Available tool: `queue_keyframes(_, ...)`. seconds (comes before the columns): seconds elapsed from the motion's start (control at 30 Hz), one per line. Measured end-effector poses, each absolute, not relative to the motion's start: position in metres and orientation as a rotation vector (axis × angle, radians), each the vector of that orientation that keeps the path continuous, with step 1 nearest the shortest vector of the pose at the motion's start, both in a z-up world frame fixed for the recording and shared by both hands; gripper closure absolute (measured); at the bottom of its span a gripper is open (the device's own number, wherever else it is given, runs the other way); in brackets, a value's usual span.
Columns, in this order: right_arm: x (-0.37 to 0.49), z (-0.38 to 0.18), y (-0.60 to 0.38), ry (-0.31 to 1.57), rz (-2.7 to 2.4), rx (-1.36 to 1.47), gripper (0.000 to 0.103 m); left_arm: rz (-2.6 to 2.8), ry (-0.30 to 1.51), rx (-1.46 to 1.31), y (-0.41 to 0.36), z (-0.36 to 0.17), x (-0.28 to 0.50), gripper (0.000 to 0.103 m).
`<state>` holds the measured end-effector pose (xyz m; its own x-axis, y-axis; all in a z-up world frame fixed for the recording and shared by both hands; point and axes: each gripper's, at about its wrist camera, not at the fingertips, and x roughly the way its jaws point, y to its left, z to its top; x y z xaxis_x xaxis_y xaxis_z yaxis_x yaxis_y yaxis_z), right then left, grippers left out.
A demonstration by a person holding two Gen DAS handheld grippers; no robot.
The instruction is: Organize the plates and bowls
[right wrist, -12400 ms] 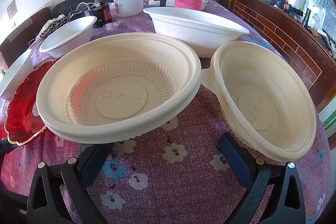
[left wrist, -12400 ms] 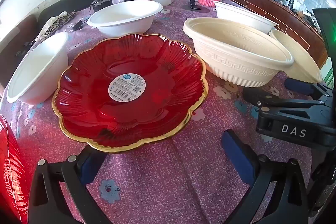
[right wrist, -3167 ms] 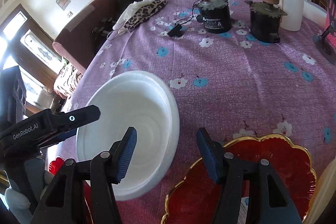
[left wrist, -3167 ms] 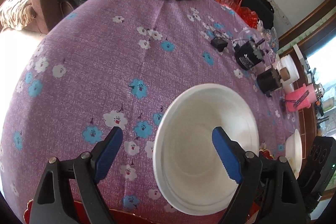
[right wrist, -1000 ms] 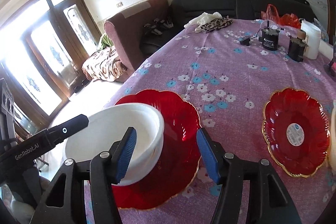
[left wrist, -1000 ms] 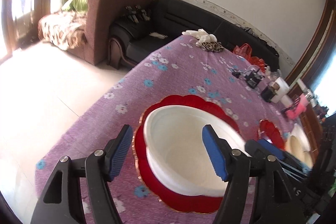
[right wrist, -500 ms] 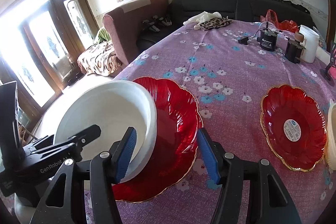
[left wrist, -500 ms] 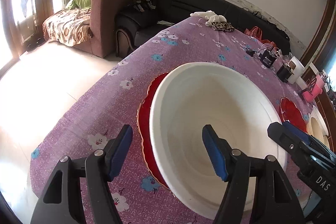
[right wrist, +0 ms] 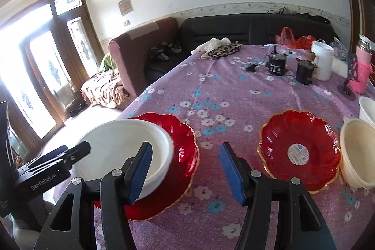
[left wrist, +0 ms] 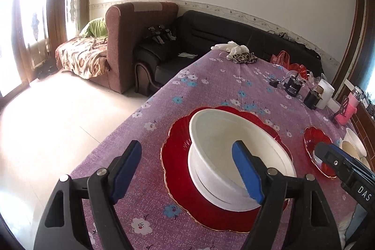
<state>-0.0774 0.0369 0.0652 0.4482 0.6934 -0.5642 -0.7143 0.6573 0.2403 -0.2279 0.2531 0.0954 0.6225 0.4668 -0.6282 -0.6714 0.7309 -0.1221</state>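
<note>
Two stacked white bowls (left wrist: 225,156) sit on a red gold-rimmed plate (left wrist: 178,156) near the table's front left corner; they also show in the right wrist view (right wrist: 117,147) on that plate (right wrist: 182,151). My left gripper (left wrist: 187,170) is open and empty, just above and in front of the bowls. My right gripper (right wrist: 185,168) is open and empty beside the bowls, over the plate's right edge. A second red plate (right wrist: 300,151) with a round sticker lies to the right. Cream bowls (right wrist: 358,151) stand at the far right.
Purple floral tablecloth (right wrist: 234,95). At the back right stand dark jars (right wrist: 276,62), a white tub (right wrist: 322,60) and a pink-sleeved bottle (right wrist: 362,65). A cloth bundle (right wrist: 220,46) lies at the far edge. The table's left edge drops to the floor (left wrist: 46,121).
The white bowl went from tilted and lifted to resting level in the stack on the red plate. My left gripper has pulled back and up from it. My right gripper shifted slightly right.
</note>
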Motion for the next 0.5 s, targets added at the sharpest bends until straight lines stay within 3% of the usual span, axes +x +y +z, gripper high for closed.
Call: queue_keyframes(0.5,-0.077,0.057,0.017,0.709,0.861,-0.003,0.038,0.709,0.713,-0.406,0.267,0.06,-0.211,0.025)
